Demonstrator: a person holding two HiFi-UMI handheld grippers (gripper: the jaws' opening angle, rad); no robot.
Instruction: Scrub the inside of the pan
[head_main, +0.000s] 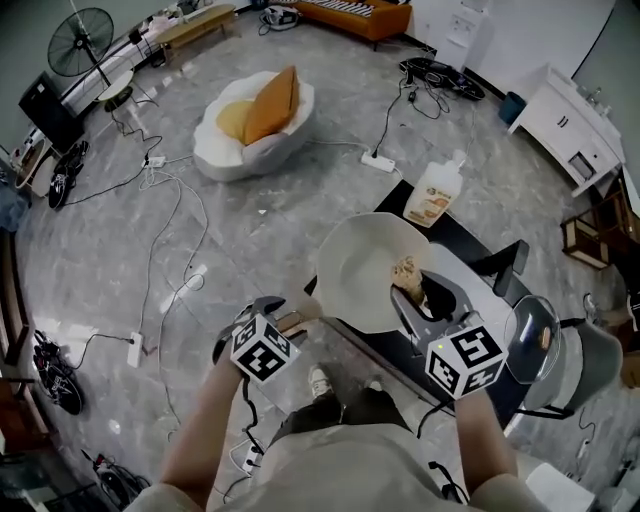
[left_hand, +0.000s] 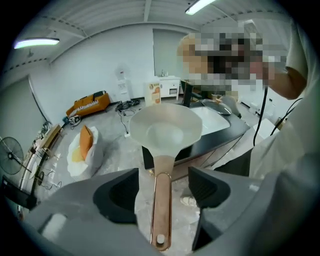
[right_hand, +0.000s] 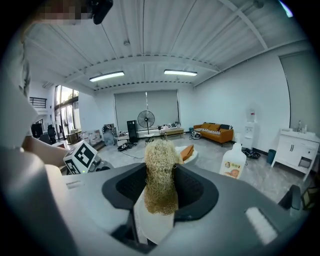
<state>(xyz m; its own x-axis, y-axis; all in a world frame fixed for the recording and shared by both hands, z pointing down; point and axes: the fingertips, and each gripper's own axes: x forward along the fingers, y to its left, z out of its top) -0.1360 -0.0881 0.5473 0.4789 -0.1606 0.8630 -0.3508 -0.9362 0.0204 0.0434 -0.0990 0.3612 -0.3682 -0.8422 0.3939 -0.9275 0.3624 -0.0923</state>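
Legible text: none.
- Bottle (head_main: 437, 190), at 12 o'clock end of bench (head_main: 452, 233): orange-and-white label, print too small to read.
- Left cube (head_main: 264, 349), right cube (head_main: 465, 360): black-and-white square marker patterns, with no letters or numbers.

Lighting: I note even, cool light from ceiling tube lamps (right_hand: 107, 76); shadows faint. Optics: strong fisheye bending, dark vignetted corners, mild softness throughout.
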